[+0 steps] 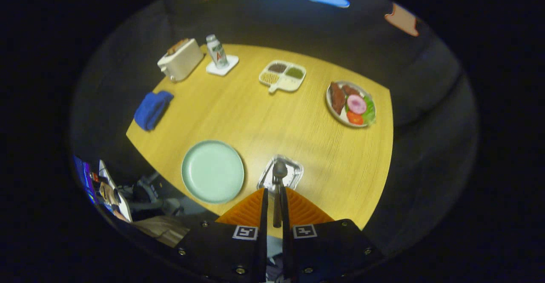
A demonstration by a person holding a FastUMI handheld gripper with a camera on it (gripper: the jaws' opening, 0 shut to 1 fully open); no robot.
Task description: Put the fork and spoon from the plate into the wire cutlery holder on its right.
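The gripper [274, 202] has its two fingers drawn close together on the handle of a spoon [279, 176], which stands between them with its bowl pointing ahead. The bowl hangs over the wire cutlery holder [294, 173], a small shiny basket that sits on the wooden table [272, 117] just to the right of a pale green plate [212, 171]. Whether the spoon's tip touches the holder cannot be told. The plate is bare on its surface. Taking the plate as the landmark, a folded blue cloth [152, 109] lies beyond it to the left, near the table's edge. Farther beyond the plate stands a cream toaster [180, 59], and beside the toaster a small bottle [217, 51] stands upright on a white coaster [222, 66]; the bottle carries a label with red marks, too small and blurred to read. Beyond and to the right of the plate is a divided tray [282, 76] holding brown, yellow and green fillings, and farther right a dish of food [350, 103] with meat, a pink slice, tomato and greens.
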